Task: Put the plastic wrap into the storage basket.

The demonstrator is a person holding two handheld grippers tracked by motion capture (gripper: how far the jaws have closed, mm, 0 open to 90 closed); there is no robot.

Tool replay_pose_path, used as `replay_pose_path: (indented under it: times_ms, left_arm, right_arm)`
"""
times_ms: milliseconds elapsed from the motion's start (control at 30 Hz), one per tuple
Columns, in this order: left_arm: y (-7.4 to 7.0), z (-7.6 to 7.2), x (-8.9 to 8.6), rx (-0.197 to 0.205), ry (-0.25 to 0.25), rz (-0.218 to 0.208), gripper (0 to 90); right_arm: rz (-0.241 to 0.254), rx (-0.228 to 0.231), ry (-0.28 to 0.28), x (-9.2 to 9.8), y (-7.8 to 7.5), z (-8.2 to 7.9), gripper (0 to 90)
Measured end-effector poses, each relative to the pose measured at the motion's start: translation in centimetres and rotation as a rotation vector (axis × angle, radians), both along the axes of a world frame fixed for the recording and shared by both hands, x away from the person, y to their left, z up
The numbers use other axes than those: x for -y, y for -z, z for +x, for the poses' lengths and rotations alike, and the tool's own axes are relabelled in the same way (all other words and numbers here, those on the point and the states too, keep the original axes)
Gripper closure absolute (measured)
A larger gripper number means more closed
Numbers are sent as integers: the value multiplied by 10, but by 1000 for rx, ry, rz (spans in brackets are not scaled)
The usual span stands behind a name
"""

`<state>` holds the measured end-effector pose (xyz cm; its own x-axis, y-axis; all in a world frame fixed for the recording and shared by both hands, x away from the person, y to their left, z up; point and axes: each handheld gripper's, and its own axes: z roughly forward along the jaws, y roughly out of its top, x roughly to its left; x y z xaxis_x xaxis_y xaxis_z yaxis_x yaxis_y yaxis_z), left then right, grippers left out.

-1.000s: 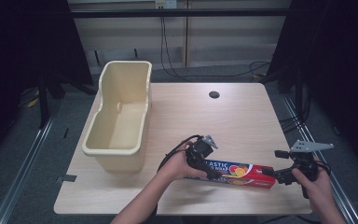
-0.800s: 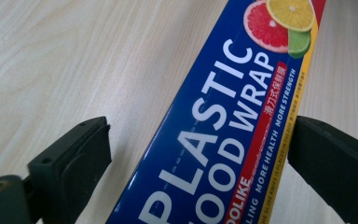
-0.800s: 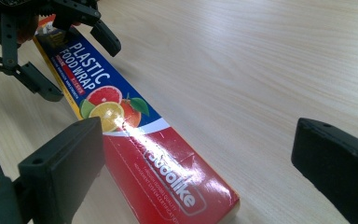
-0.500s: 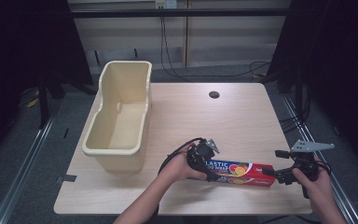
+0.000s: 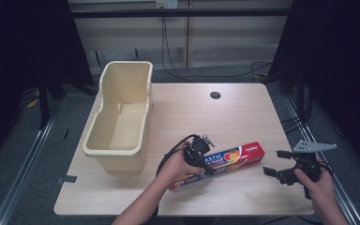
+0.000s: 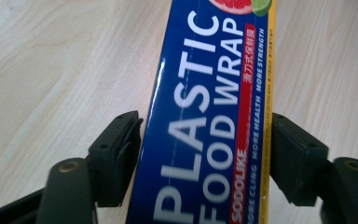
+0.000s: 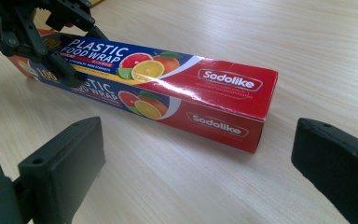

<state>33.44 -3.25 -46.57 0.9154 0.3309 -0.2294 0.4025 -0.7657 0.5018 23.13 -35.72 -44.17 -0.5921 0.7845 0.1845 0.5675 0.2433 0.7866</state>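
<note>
I am gripping the plastic wrap box (image 5: 220,161) with my left gripper (image 5: 198,152), its fingers (image 6: 116,156) closing on both long sides, while the box is lying on the desk (image 5: 243,117) beside the tub (image 5: 122,112). My right gripper (image 5: 281,172) is sitting open just past the red end. I am judging that squeezing squarely will keep the cardboard from twisting. The box's near end is hiding behind my hand.

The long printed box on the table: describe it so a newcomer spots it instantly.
On the light wooden table, right of the cream plastic tub, lies a long cardboard box. The left gripper straddles its blue end. It alone is blue and red, printed "Plastic Food Wrap".
</note>
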Motion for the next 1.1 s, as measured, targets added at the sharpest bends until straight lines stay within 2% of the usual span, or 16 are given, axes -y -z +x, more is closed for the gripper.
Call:
replay_pose_path:
  times_ms: [67, 200, 333, 433, 467, 533, 633, 800, 900, 933, 1100]
  left_arm:
    - [1, 1, 2, -1, -2, -6, 286]
    - [0, 2, 12, 3, -3, 13, 258]
    - [-1, 5, 20, 5, 19, 18, 252]
    - [-1, 4, 24, 8, 18, 14, 249]
    - [-3, 5, 27, 9, 22, 29, 250]
    - [-4, 5, 30, 7, 17, 31, 255]
    - [-5, 7, 32, 14, 31, 33, 257]
    - [-7, 8, 34, 5, 26, 43, 264]
    - [-6, 7, 37, 3, 24, 47, 255]
    - [-5, 8, 39, 5, 39, 52, 245]
    - [-3, 8, 44, 2, 31, 63, 249]
  right_arm:
    - [0, 0, -1, 0, 0, 0, 24]
    - [-5, -2, -3, -1, 1, 1, 23]
    - [-1, -8, 2, 0, 1, 0, 23]
    - [-2, -7, -2, 1, 1, 0, 24]
    - [-2, -8, 2, 1, 1, 0, 23]
    - [0, -4, 0, 1, 1, 0, 23]
    - [2, -1, -3, 2, 1, 0, 23]
    - [3, -1, 6, 2, 0, 0, 23]
    - [3, -2, 8, 2, 0, 0, 23]
    - [4, -3, 8, 2, 0, 0, 23]
    - [5, -4, -3, 2, 0, 0, 23]
